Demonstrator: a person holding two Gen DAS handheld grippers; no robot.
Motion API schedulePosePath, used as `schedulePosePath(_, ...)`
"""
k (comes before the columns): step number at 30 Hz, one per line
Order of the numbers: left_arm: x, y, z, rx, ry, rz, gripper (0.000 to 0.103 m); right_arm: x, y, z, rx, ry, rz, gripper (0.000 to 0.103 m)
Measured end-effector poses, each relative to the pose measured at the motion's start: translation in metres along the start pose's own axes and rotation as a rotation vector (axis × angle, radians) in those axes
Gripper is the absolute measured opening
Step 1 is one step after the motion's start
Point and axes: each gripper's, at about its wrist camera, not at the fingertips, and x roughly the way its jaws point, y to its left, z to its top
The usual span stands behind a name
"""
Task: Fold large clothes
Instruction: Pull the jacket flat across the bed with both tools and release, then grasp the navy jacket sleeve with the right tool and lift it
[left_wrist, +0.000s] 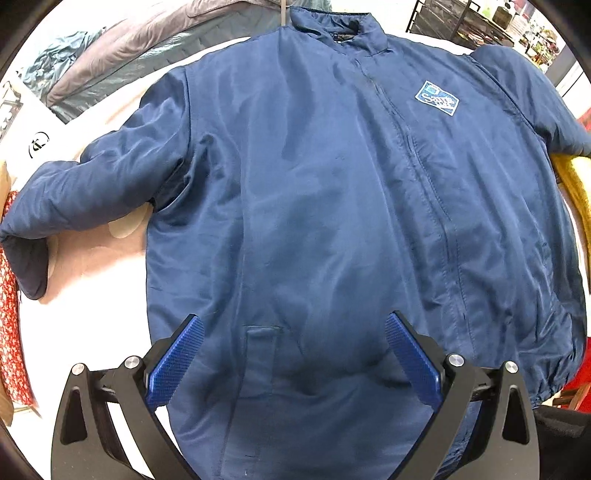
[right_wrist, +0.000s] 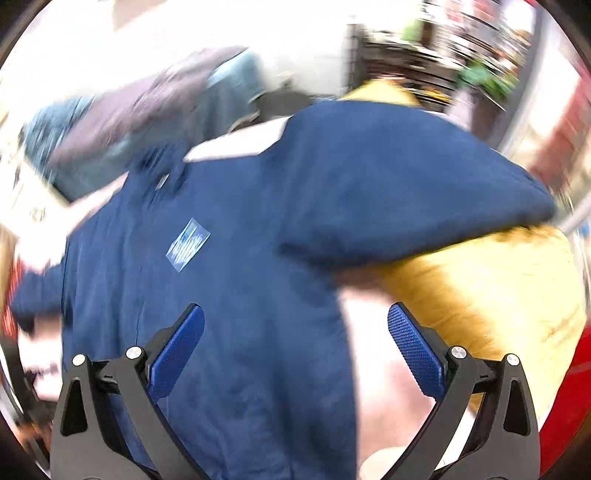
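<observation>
A navy blue padded jacket (left_wrist: 314, 192) lies front up and spread flat on a pale pink surface (left_wrist: 92, 258), collar at the far end, with a light blue chest badge (left_wrist: 436, 98). My left gripper (left_wrist: 293, 325) hovers open above the jacket's lower hem, nothing between its blue pads. The right wrist view is blurred by motion. There the same jacket (right_wrist: 229, 266) fills the left and centre, its sleeve (right_wrist: 406, 184) stretching right over a mustard yellow garment (right_wrist: 491, 291). My right gripper (right_wrist: 295, 317) stands open above the jacket's right edge, holding nothing.
A grey and teal pile of clothes (left_wrist: 122, 62) lies at the far left. Red patterned fabric (left_wrist: 9, 302) hangs at the left edge. The mustard garment (left_wrist: 576, 184) lies at the right by the sleeve. A dark wire rack (left_wrist: 458, 22) stands beyond the collar, and something red (right_wrist: 569, 398) sits at the near right.
</observation>
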Motion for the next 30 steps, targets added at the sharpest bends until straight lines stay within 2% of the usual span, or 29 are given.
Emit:
schedulePosePath(2, 0.002, -0.002, 0.002, 0.008, 0.006, 0.001, 0.097, -0.003, -0.043, 0.012, 0.158, -0.032, -0.005, 0.098)
schedulePosePath(6, 0.010, 0.000, 0.006, 0.029, 0.016, 0.019, 0.097, -0.011, -0.129, 0.011, 0.455, -0.081, -0.026, 0.098)
schedulePosePath(10, 0.012, 0.000, 0.006, 0.032, 0.037, 0.030, 0.097, -0.018, -0.190, 0.010, 0.629, -0.141, -0.041, 0.098)
schedulePosePath(12, 0.014, -0.001, 0.007, 0.036, 0.050, 0.034, 0.097, -0.014, -0.213, 0.009, 0.682, -0.145, -0.045, 0.095)
schedulePosePath(17, 0.016, -0.012, 0.014, 0.076, 0.067, 0.055, 0.097, 0.008, -0.252, 0.003, 0.830, -0.157, -0.003, 0.075)
schedulePosePath(22, 0.010, -0.027, 0.027, 0.105, 0.063, 0.062, 0.097, 0.018, -0.279, 0.010, 0.877, -0.207, 0.047, 0.074)
schedulePosePath(30, 0.012, -0.047, 0.035, 0.131, 0.088, 0.065, 0.097, 0.035, -0.308, 0.026, 0.934, -0.229, 0.095, 0.073)
